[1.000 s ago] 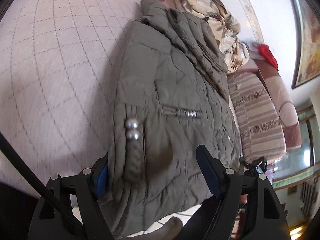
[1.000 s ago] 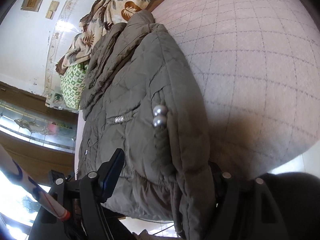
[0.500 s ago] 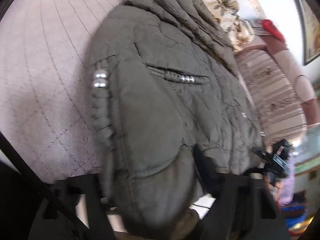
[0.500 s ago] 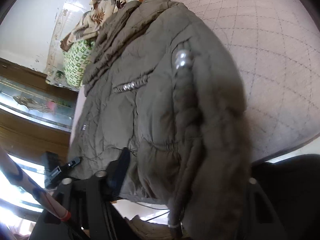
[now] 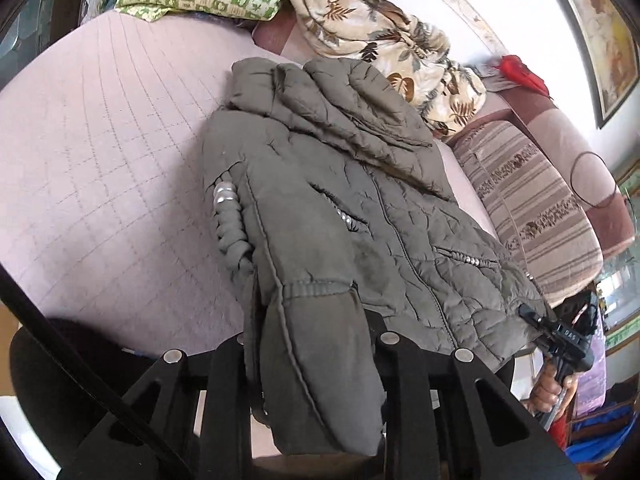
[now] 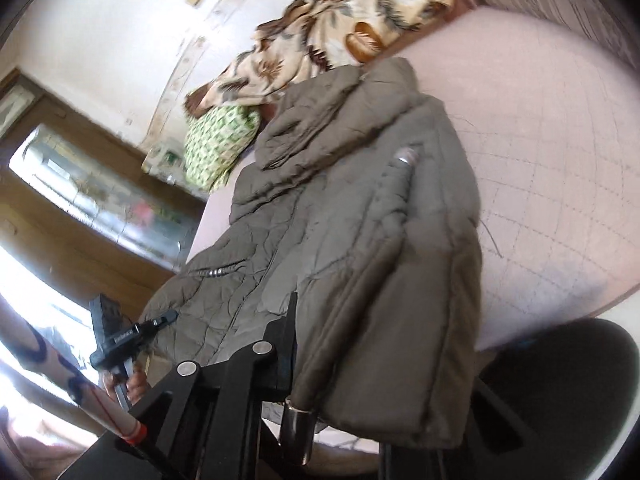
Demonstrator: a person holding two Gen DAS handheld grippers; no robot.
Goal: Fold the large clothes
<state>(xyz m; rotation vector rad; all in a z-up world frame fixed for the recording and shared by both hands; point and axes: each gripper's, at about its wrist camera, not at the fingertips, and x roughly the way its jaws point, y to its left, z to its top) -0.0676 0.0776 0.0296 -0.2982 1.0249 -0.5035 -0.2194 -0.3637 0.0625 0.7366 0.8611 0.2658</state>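
Left gripper (image 5: 312,344) clamped on jacket (image 5: 360,216) hem corner, cloth draped over fingers. Jacket lies on pink quilted bed (image 5: 100,160), hood toward far pillows, hem hanging at near edge. Right gripper (image 6: 360,340) pinches opposite hem corner: judged paired hold for lifting hem toward hood.

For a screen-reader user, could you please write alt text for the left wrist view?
The left gripper is shut on the cuff of an olive quilted jacket spread on a pink quilted bed. Patterned bedding is piled behind it.
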